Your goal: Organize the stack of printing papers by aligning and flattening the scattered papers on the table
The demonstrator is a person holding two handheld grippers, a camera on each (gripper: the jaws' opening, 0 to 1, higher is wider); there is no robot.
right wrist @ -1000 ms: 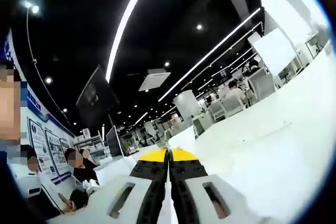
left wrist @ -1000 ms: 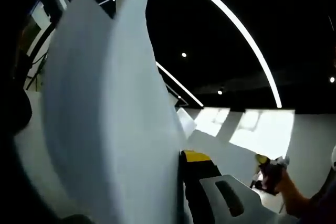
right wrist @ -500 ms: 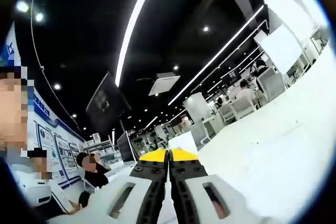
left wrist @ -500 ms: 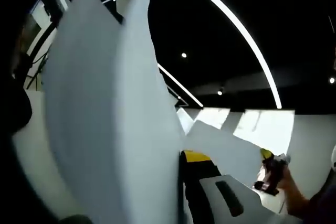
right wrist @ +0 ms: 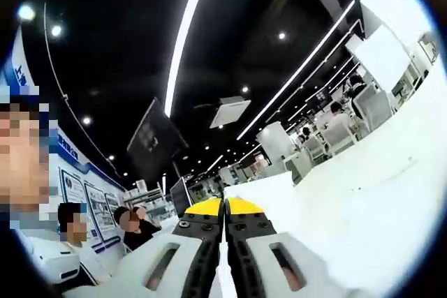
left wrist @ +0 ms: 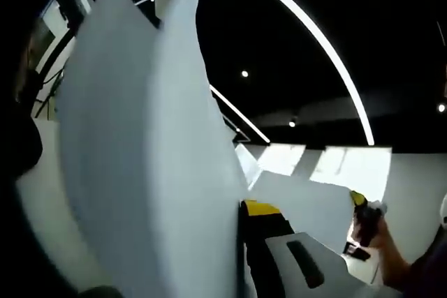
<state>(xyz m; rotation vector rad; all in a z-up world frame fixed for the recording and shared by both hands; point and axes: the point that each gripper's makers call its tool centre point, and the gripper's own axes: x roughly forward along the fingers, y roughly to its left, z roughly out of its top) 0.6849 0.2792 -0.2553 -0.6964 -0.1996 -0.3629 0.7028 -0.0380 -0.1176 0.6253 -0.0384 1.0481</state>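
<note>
A sheaf of white printing papers point(left wrist: 147, 165) is seen in the left gripper view standing on edge, its long axis running up the picture from the left tongs point(left wrist: 243, 207) toward the dark ceiling, with the top corners fanned apart into separate points. The sheets lie directly to the left of the one visible yellow-tipped black jaw and are pressed against it; the left tongs are judged to be clamped on the sheaf, though the second jaw is hidden behind the paper. A further white sheet point(left wrist: 307, 204) stretches from these tongs toward the right tongs point(left wrist: 362, 204), which are carried by a hand at the far right of that view.

In the right gripper view the right tongs point(right wrist: 224, 207) are brought together, a thin white paper edge point(right wrist: 225, 270) running between them, with more white paper point(right wrist: 363, 207) spreading to the right. The sheaf is thus held off the desk between both tongs, the left ones nearer the bulk of it.

On the blue-and-white wall posters point(right wrist: 87, 204) at the left, lettering is present but too small to be read.
</note>
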